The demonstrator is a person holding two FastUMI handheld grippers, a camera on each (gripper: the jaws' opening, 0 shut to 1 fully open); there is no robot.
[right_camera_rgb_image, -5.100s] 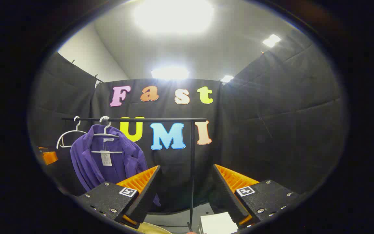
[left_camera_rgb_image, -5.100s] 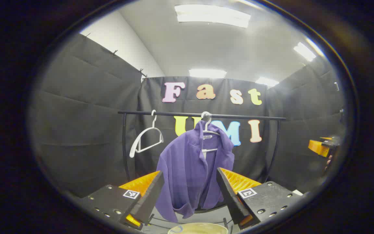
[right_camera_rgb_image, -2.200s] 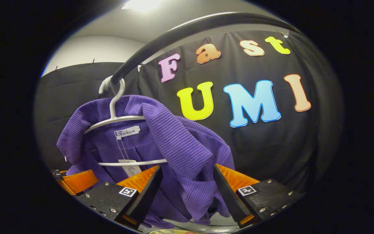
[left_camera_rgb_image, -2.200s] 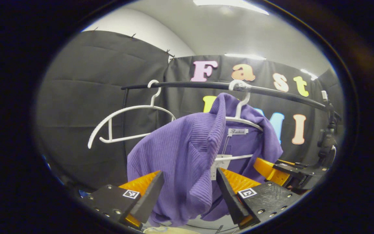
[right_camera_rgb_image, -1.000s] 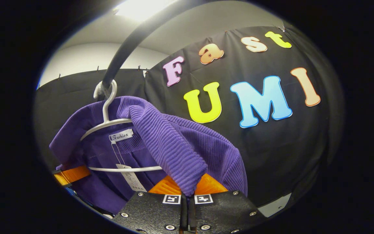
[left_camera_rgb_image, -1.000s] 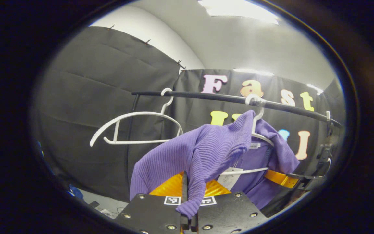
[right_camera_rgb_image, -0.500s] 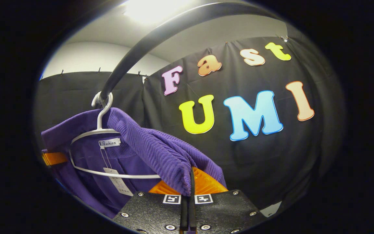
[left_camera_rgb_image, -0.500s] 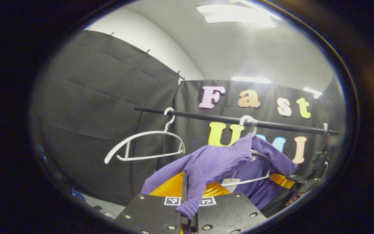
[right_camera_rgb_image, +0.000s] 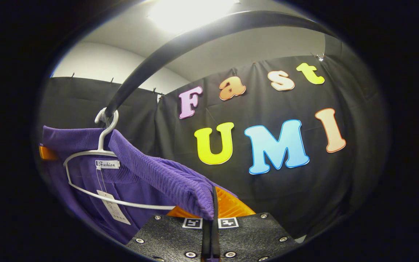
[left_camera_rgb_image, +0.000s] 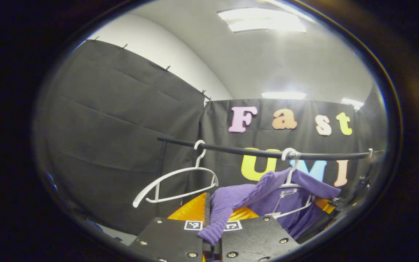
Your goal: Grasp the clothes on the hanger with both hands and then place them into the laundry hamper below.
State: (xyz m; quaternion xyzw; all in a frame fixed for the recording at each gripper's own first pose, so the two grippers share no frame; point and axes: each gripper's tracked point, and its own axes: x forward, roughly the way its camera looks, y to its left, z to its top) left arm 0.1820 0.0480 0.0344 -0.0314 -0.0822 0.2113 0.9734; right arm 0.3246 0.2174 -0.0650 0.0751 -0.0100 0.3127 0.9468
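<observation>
At the near edge of the left gripper view, the left hand-held gripper (left_camera_rgb_image: pixel 212 233) is clamped on a fold of the purple ribbed garment (left_camera_rgb_image: pixel 231 198), with cloth pinched between both fingers and a tongue of it hanging down over the gripper body. At the near edge of the right gripper view, the right hand-held gripper (right_camera_rgb_image: pixel 212 214) is likewise clamped on the garment's other front edge, the knit drawn taut from the fingers up toward the collar.

Beyond the fingers, the garment is on its white hanger (right_camera_rgb_image: pixel 86 171), collar seated at the neck, shoulders draped over the hanger arms and a paper tag (right_camera_rgb_image: pixel 113 211) dangling inside. The hanger's hook is over the black rail (left_camera_rgb_image: pixel 253 151). A second white hanger (left_camera_rgb_image: pixel 173 182), bare, hangs on the same rail to the left of the garment in the left gripper view. Behind all of this stands the booth's black cloth wall (left_camera_rgb_image: pixel 115 131).

Assessment: the two-handed grasp is complete. The garment is not yet free of the hanger, so stripping it off and lowering it into the laundry hamper are outstanding. The hamper's position cannot be confirmed from these views. Risk noted: the hanger may come off the rail with the cloth.
</observation>
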